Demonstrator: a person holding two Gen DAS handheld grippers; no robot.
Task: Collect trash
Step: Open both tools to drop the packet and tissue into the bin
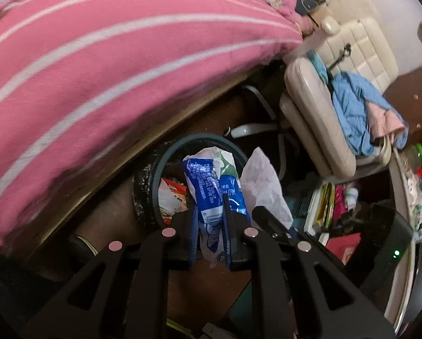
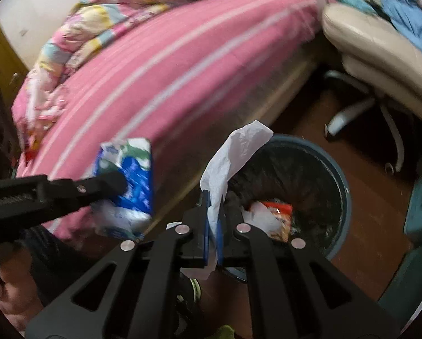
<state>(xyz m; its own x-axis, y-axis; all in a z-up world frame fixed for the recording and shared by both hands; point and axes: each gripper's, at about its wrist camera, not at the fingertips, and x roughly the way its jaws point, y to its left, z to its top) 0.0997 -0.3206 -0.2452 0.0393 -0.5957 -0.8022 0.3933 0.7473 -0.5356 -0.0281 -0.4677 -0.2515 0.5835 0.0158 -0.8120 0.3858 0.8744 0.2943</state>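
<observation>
My left gripper [image 1: 209,212] is shut on a crumpled blue-and-white wrapper [image 1: 205,186] and holds it over the round bin [image 1: 165,158]. The same wrapper [image 2: 131,180] shows in the right wrist view, left of the bin and beside the bed. My right gripper [image 2: 213,212] is shut on a white crumpled tissue [image 2: 233,152] at the near rim of the bin [image 2: 343,197]. That tissue [image 1: 264,183] also shows in the left wrist view, right of the wrapper. The bin has a black liner and holds a red-and-white packet [image 2: 275,214].
A bed with a pink striped sheet [image 1: 98,70] stands close on the left of the bin. A cream office chair [image 1: 318,113] with blue clothes on it stands behind the bin. Books and clutter [image 1: 332,206] lie on the brown floor [image 2: 374,212] to the right.
</observation>
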